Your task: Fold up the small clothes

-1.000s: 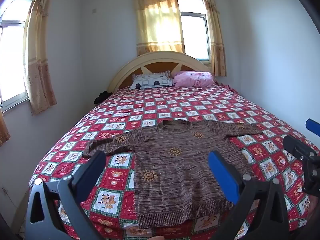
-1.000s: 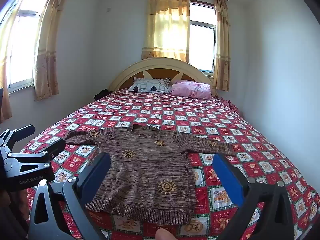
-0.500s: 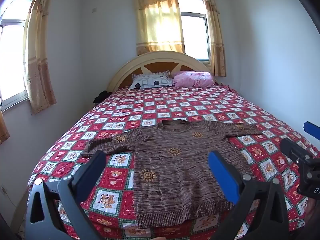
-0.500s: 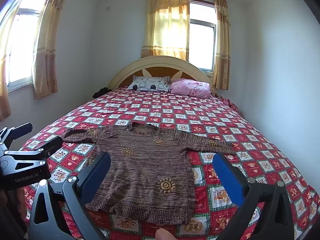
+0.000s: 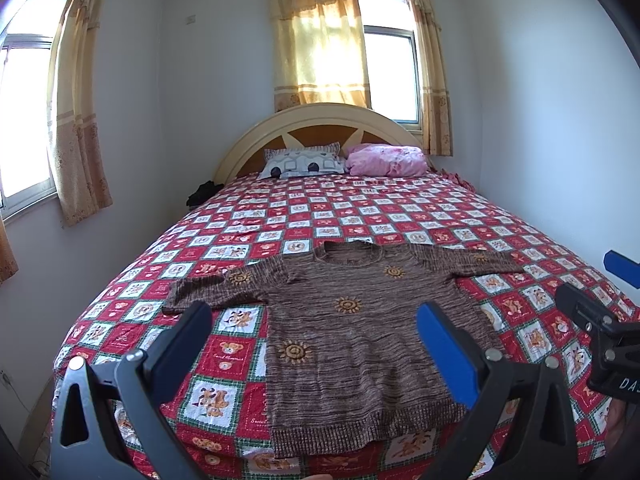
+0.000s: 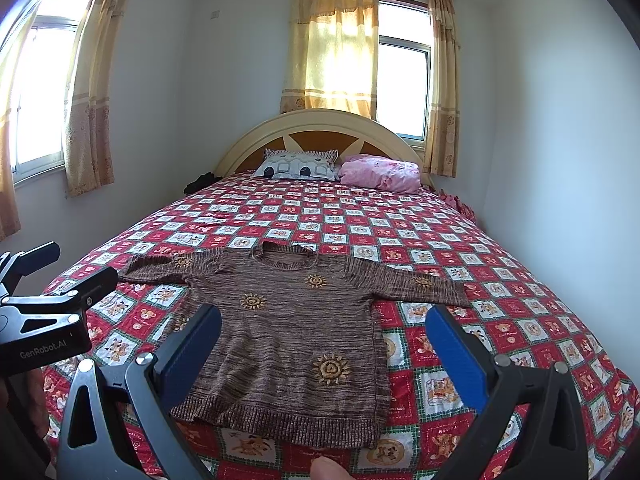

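Note:
A brown knitted sweater (image 5: pixel 352 320) with orange sun motifs lies flat, front up, sleeves spread, near the foot of the bed; it also shows in the right wrist view (image 6: pixel 296 328). My left gripper (image 5: pixel 316 344) is open and empty, held in the air above the sweater's lower half. My right gripper (image 6: pixel 324 344) is open and empty, also above the hem area. The right gripper shows at the right edge of the left wrist view (image 5: pixel 600 320); the left gripper shows at the left edge of the right wrist view (image 6: pixel 48 304).
The bed (image 5: pixel 400 208) has a red and white checked quilt. A patterned pillow (image 5: pixel 300 162) and a pink bundle (image 5: pixel 386 158) lie by the headboard. A dark item (image 5: pixel 202 192) sits at the bed's far left edge. Walls stand close on both sides.
Both grippers have drifted slightly back from the bed; the right gripper sits a little lower in the left wrist view. The sweater has not moved.

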`<state>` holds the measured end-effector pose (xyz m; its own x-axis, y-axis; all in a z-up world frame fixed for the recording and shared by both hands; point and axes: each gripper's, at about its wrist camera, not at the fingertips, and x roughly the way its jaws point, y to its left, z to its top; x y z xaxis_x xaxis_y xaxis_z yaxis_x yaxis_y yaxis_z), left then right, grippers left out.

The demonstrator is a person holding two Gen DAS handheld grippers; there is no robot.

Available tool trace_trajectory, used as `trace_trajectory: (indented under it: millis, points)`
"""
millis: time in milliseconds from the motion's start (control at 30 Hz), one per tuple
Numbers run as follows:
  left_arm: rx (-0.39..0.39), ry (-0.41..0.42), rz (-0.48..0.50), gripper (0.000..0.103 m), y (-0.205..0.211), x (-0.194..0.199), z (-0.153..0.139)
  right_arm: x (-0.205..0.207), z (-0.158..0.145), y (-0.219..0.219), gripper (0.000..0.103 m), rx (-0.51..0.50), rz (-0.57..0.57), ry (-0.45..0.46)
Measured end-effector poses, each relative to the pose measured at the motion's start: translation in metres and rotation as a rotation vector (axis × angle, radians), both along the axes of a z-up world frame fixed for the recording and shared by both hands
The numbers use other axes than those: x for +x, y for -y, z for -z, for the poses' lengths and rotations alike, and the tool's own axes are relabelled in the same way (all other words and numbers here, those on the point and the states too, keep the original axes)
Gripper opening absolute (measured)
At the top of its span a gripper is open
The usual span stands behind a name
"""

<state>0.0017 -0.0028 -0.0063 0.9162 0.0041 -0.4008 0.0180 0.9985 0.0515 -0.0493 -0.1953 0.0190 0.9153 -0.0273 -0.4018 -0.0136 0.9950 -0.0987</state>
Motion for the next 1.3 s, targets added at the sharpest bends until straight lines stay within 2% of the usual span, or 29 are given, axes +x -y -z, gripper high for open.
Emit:
trace_trajectory:
  millis: [1300]
  points:
    - [-0.016,0.008,-0.013,0.103,-0.0047,0.0031,-0.0046,0.0017,0.0026,-0.0001,0.102,-0.003,0.003,-0.006]
